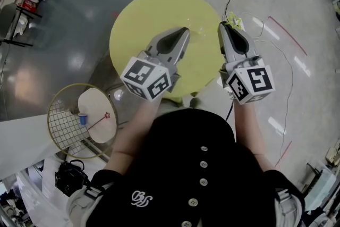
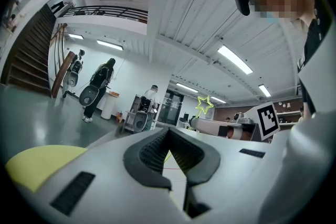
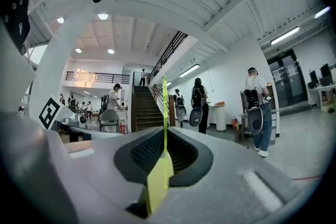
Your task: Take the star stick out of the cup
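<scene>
Yellow worktop (image 1: 138, 18) beneath, star stick (image 2: 203, 105) in your right claw (image 3: 164, 131).
Your right claw is clenched on its shaft, which stands upright from the tips, star uppermost; your left claw (image 2: 169, 132), closed and empty, hangs just beside.

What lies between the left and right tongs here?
Head view: only bare yellow table between left tongs and right tongs. The right tongs clamp a thin yellow stick, clear in the right gripper view.
</scene>
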